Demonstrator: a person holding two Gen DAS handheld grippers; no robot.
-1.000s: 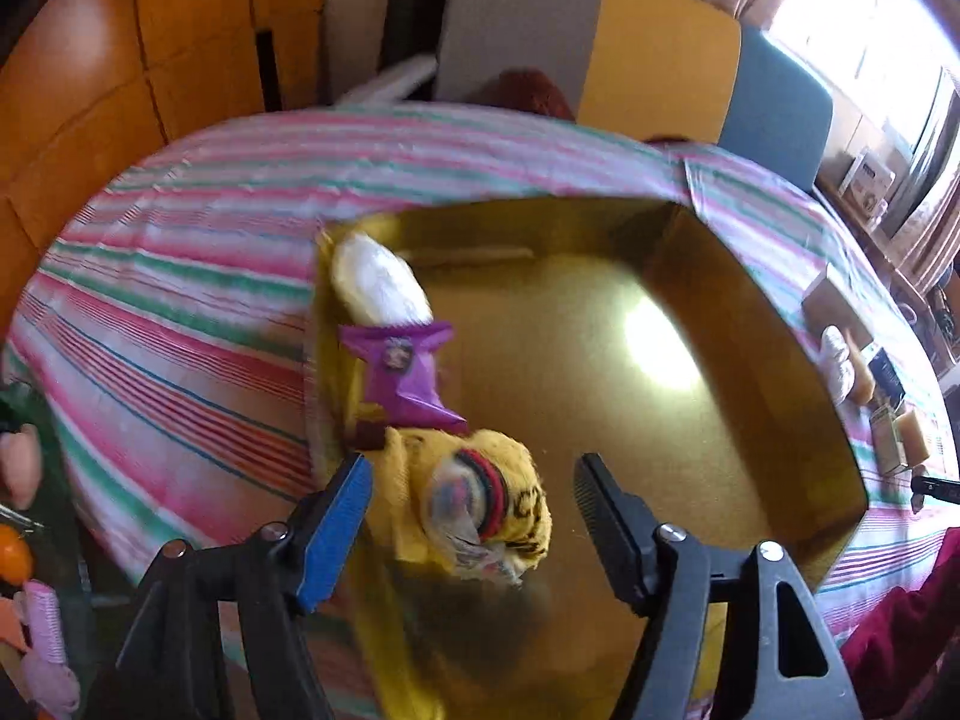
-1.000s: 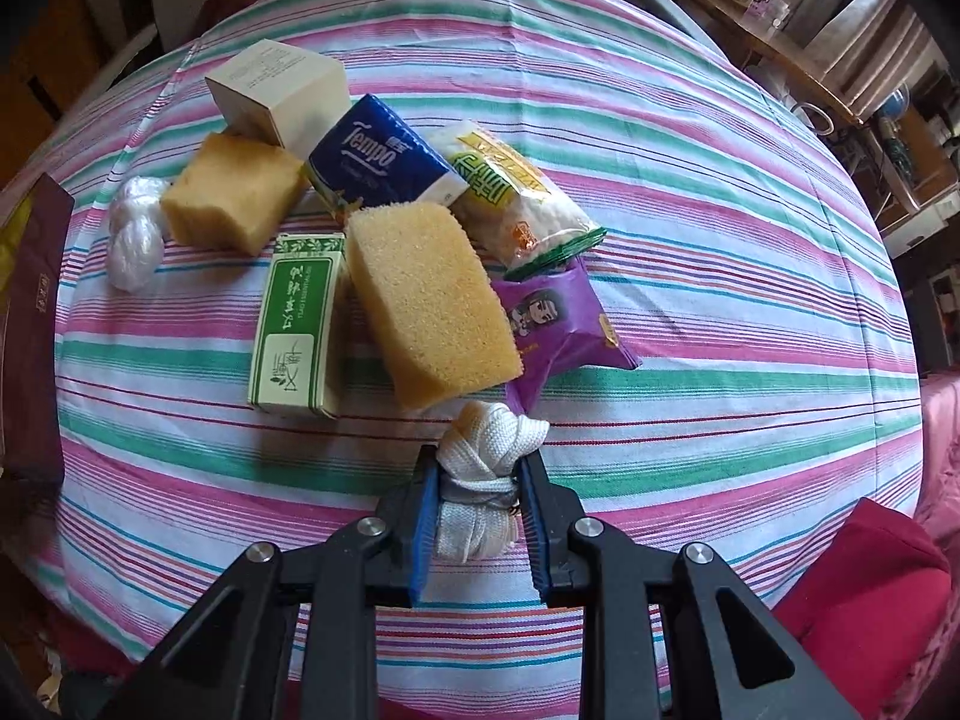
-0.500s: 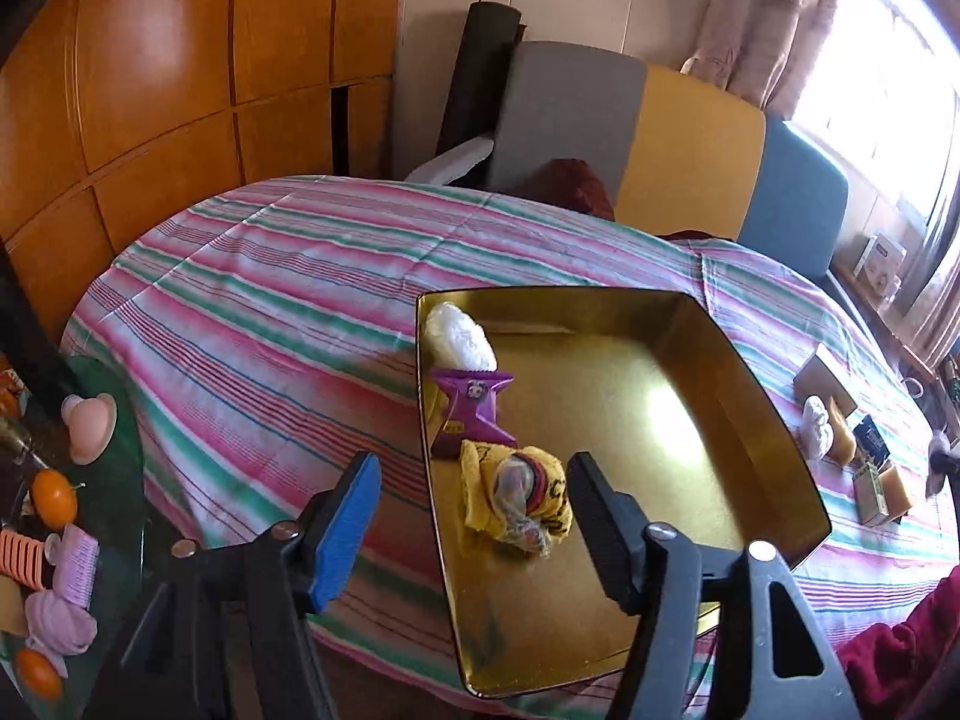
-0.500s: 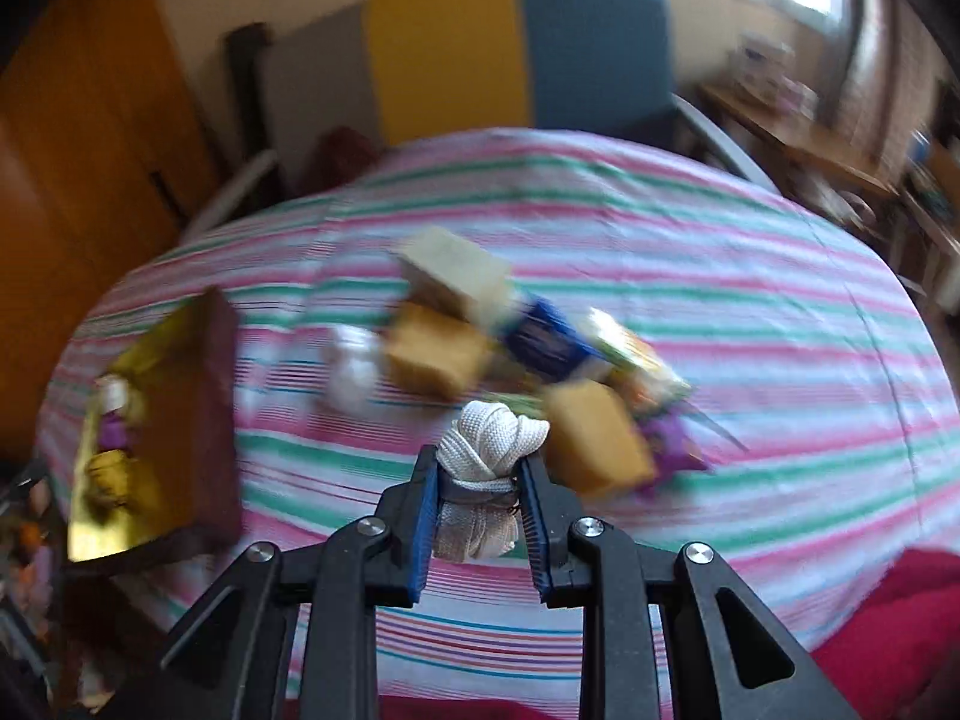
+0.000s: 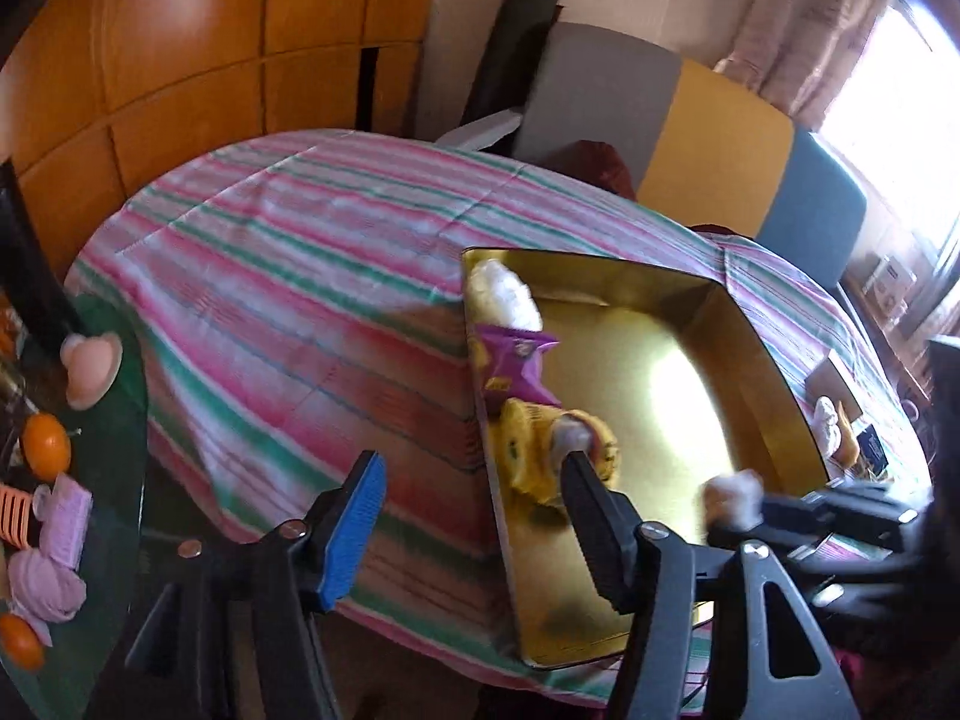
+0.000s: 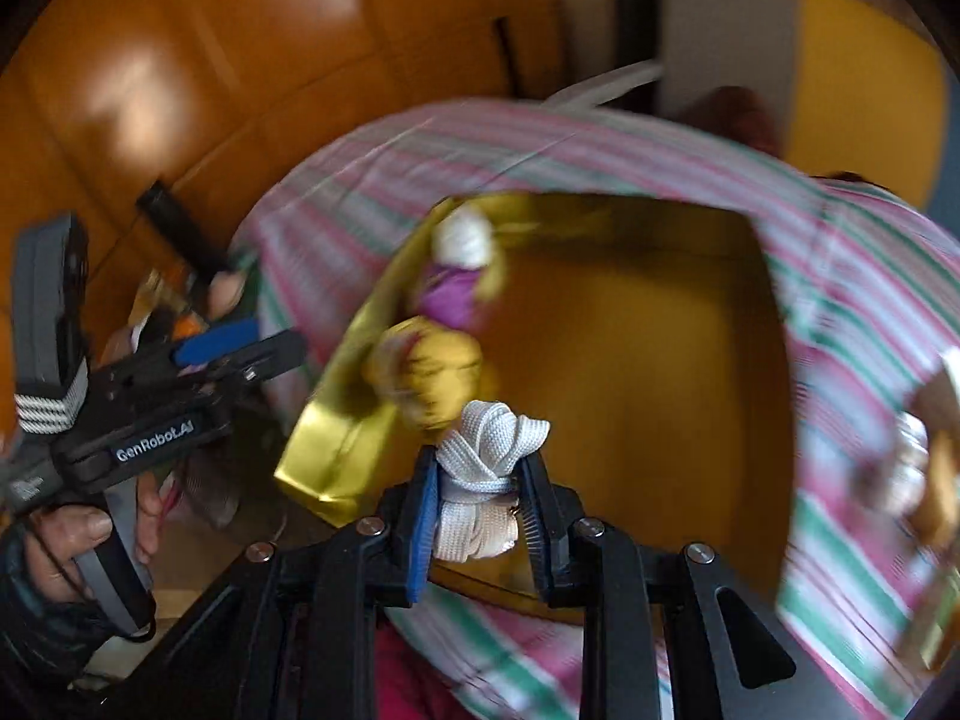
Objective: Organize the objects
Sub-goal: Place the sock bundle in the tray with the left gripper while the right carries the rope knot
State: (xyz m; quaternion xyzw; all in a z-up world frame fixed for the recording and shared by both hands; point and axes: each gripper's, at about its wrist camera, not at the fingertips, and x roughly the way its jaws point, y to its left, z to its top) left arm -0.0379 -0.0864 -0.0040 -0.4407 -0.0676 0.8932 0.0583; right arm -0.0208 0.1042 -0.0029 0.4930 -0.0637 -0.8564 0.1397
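A gold tray (image 5: 762, 354) lies on the striped table. Along its left side lie a white bundle (image 5: 504, 294), a purple snack pack (image 5: 510, 366) and a yellow packet (image 5: 540, 450). My right gripper (image 6: 477, 492) is shut on a knotted white strap roll (image 6: 489, 462) and holds it over the tray's (image 6: 630, 324) near edge, beside the yellow packet (image 6: 432, 366). It also shows in the left wrist view (image 5: 735, 495). My left gripper (image 5: 468, 492) is open and empty, off the tray's left side, and shows in the right wrist view (image 6: 240, 342).
Loose items (image 5: 840, 432) lie on the striped tablecloth (image 5: 288, 276) right of the tray. A green glass side table (image 5: 114, 414) with oranges and pink things stands at the left. A grey, yellow and blue sofa (image 5: 708, 126) stands behind the table.
My right gripper has carried the white strap roll from the pile on the right over to the tray. My left gripper has drawn back and to the left of the tray, still open.
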